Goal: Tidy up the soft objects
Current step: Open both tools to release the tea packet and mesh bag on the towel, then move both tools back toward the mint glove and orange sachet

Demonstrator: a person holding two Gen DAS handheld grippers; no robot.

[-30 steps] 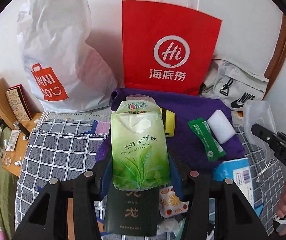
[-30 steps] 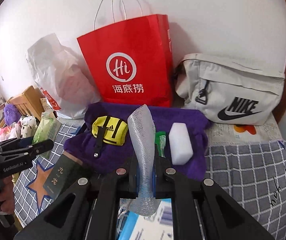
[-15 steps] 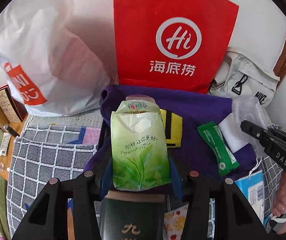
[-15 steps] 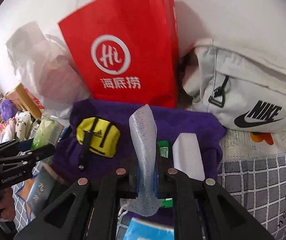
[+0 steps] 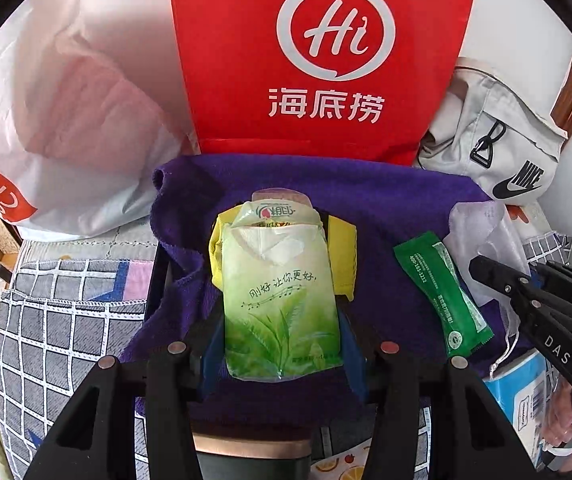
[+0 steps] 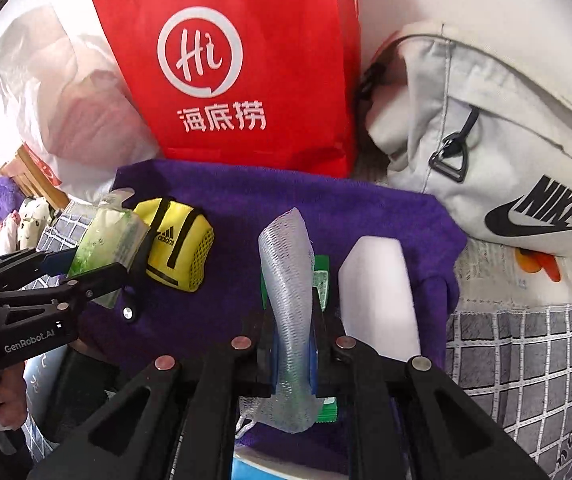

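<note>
Left gripper (image 5: 282, 344) is clamping squashy green plastic tissue pack (image 5: 280, 300) mid-body; right gripper (image 6: 291, 344) is pinching limp, light white mesh pouch (image 6: 287, 300) near its base.

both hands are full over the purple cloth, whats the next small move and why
Probably lower the left gripper a little further and set the green tissue pack on the purple cloth, clear of the yellow pouch. Its jaws hold the pack just above the cloth, where the pouch, green sachet and white sponge already lie. The right gripper holds a mesh bag and could follow.
</note>
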